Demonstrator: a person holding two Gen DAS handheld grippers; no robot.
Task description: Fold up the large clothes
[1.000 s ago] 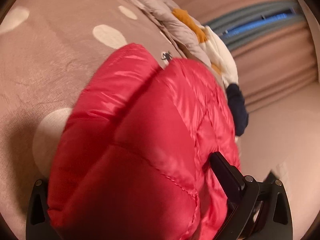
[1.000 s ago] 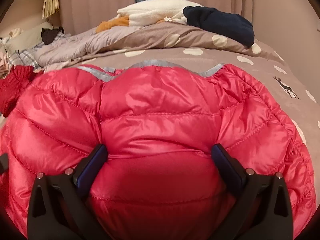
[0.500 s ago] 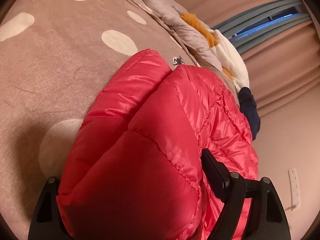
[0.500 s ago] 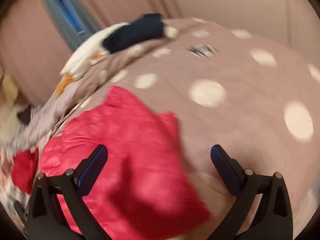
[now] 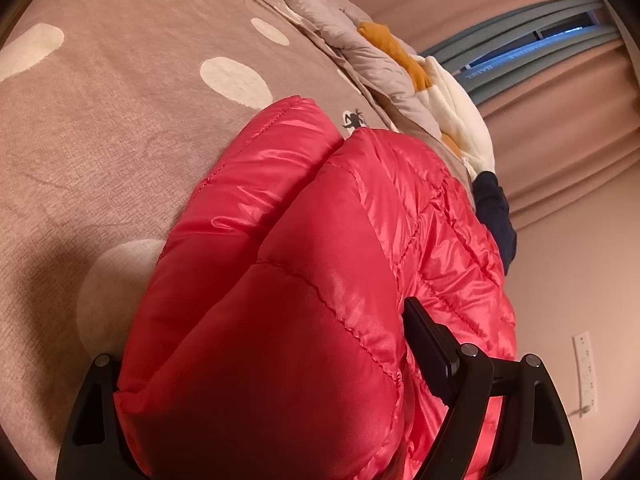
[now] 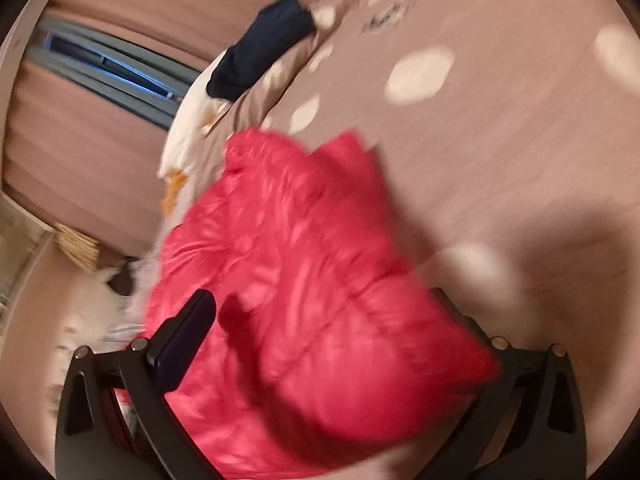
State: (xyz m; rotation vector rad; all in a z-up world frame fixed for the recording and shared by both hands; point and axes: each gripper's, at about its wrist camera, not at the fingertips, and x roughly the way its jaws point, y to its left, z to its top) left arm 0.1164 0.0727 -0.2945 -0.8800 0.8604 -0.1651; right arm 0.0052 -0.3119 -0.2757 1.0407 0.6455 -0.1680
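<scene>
1. A red down jacket [image 5: 320, 280], already doubled into a thick quilted bundle, lies on the bed, on a taupe cover [image 5: 120, 140] with pale spots, near its edge on the wall side.
2. The left gripper [image 5: 272, 340] has the near end of the bundle between its jaws. One dark pad is pushed into the puffed layers while the other is buried under the fabric, so the jaws read as clamped on the jacket, held wide by its bulk.
3. The right gripper [image 6: 320, 296] points at the same bundle from the other side. Its jaws stand well apart with red fabric between them, and although that view is blurred, no pad seems to bite.
4. Judged from how the jacket lies, the work is late in the fold: the sleeves and sides appear tucked in, and the bundle looks ready for a last halving or a press flat.
5. The next move seems to call for the right jaws to close on the free corner nearest them, so both ends can be lifted and turned together. Slippery, springy down will likely puff open if only one end is held.
6. Farther up the bed, a crumpled grey quilt [image 5: 320, 8], a white and orange fleece [image 5: 452, 108] and a navy garment [image 5: 494, 208] wait in a row, well apart from the jacket.
7. Pink curtains [image 5: 560, 140] hang beyond them
</scene>
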